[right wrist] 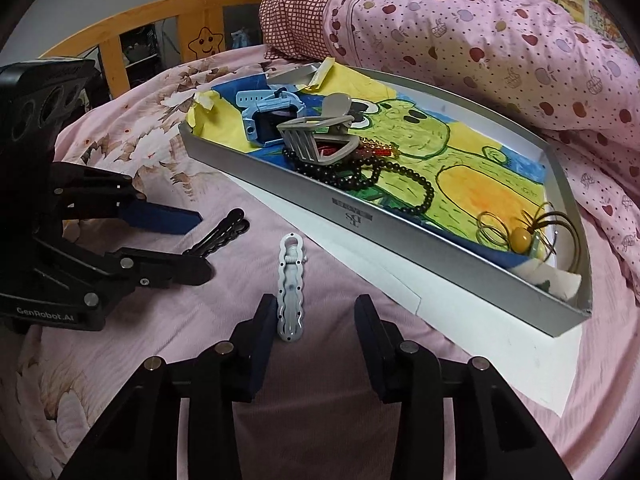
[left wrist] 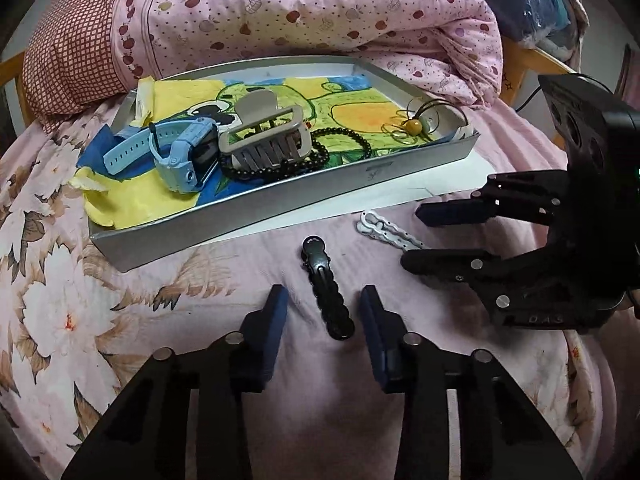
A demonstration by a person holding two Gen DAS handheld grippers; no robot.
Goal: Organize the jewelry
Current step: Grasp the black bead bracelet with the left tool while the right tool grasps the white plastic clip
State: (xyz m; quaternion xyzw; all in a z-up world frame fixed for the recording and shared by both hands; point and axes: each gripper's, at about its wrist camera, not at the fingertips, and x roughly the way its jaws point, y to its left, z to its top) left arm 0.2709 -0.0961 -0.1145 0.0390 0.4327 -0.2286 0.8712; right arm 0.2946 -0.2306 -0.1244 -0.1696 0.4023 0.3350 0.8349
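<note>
A black hair clip (left wrist: 326,288) lies on the pink bed sheet between the open fingers of my left gripper (left wrist: 323,300); it also shows in the right wrist view (right wrist: 220,236). A white hair clip (right wrist: 291,288) lies by the left finger of my open right gripper (right wrist: 316,308); it also shows in the left wrist view (left wrist: 386,232). A grey tray (left wrist: 280,204) (right wrist: 400,232) holds a blue watch (left wrist: 176,152), a grey claw clip (left wrist: 266,136), a black bead necklace (left wrist: 320,156) and a yellow-bead ornament (left wrist: 412,125).
The tray stands on a white sheet (right wrist: 460,336) on the bed. A folded pink quilt (left wrist: 320,8) lies behind the tray. A wooden bed rail (right wrist: 160,24) is at the far left in the right wrist view.
</note>
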